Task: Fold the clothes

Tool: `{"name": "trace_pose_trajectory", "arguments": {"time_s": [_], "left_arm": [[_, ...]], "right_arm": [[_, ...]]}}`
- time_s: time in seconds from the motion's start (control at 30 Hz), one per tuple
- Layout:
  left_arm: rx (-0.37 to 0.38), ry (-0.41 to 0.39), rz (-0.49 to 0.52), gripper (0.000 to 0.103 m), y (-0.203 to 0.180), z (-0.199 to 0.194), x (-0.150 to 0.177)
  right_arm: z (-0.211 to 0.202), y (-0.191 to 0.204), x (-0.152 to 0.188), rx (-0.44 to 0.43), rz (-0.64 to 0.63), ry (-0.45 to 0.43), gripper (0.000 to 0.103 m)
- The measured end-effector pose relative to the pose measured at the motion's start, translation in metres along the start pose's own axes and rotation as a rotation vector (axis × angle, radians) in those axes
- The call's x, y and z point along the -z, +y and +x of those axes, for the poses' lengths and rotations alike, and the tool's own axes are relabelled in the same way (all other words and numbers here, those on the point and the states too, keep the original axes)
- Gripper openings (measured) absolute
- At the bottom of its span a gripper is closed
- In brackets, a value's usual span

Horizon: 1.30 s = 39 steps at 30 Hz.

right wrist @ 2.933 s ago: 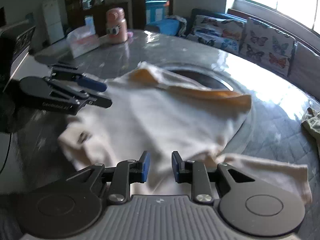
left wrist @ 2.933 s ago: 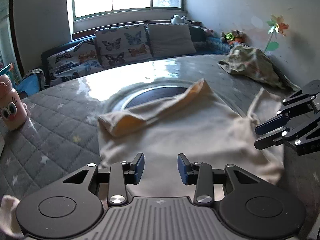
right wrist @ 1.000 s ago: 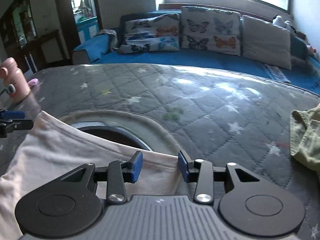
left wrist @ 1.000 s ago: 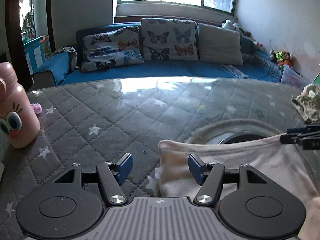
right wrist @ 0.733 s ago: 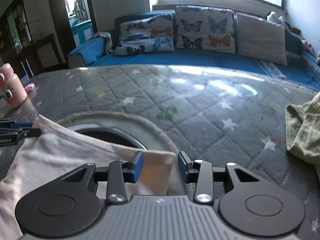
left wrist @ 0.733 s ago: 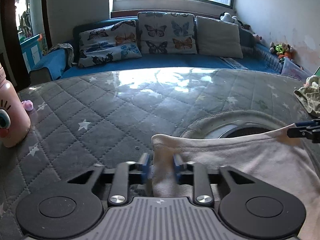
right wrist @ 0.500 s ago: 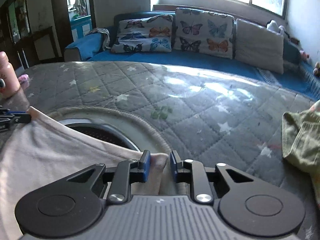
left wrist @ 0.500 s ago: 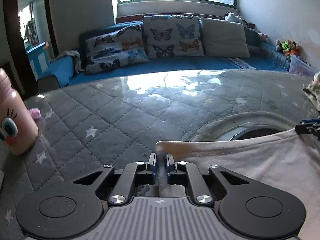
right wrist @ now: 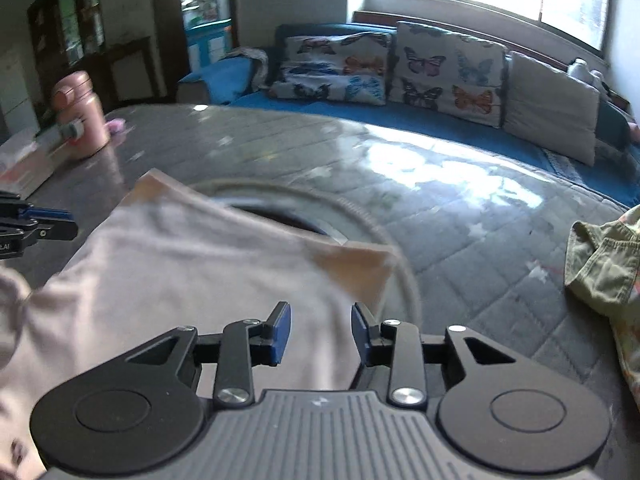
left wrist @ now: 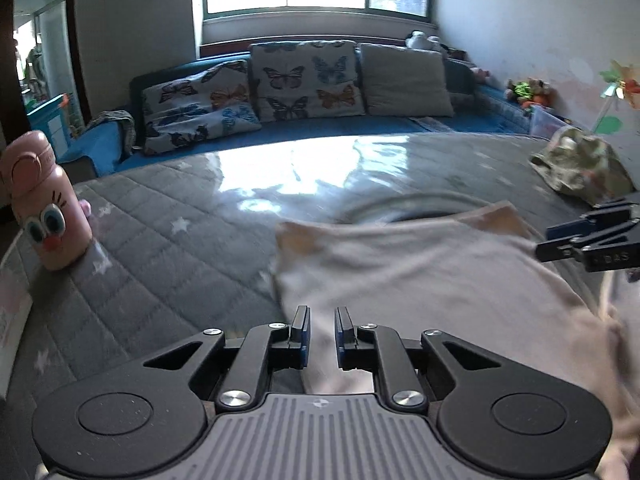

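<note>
A cream garment [left wrist: 420, 268] lies flat on the grey quilted table, its far edge folded with orange corners [left wrist: 298, 240]. It also shows in the right wrist view [right wrist: 192, 264]. My left gripper [left wrist: 322, 330] hovers over the garment's near left part, its jaws a narrow gap apart with nothing pinched between them. My right gripper [right wrist: 320, 330] is open over the garment's near right part, holding nothing. Each gripper shows at the edge of the other's view: the right one [left wrist: 588, 240] and the left one [right wrist: 32, 226].
A pink bottle with cartoon eyes [left wrist: 42, 204] stands at the table's left. An olive camouflage garment [right wrist: 604, 256] lies at the right. A round dark opening [right wrist: 280, 216] shows beyond the cream garment. A sofa with butterfly pillows [left wrist: 304, 80] runs behind the table.
Both grippers were shut on the garment's far edge; both have let go and pulled back toward me. The right has opened wide, the left only slightly. The garment now lies flat.
</note>
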<state>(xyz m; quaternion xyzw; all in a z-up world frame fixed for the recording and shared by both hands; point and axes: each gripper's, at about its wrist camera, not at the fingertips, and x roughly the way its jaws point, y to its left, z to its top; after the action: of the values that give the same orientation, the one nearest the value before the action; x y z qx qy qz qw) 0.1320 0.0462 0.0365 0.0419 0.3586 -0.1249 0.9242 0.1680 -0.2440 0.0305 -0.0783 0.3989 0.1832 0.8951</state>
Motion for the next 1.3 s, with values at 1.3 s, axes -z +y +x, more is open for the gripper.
{"name": "trace_pose_trajectory", "arguments": {"time_s": [1.3], "left_arm": [[0.021,-0.011,-0.087,0.02,-0.037,-0.055,0.072]], "right_arm": [[-0.088,0.083,0.114,-0.102,-0.218,-0.034,0.05]]}}
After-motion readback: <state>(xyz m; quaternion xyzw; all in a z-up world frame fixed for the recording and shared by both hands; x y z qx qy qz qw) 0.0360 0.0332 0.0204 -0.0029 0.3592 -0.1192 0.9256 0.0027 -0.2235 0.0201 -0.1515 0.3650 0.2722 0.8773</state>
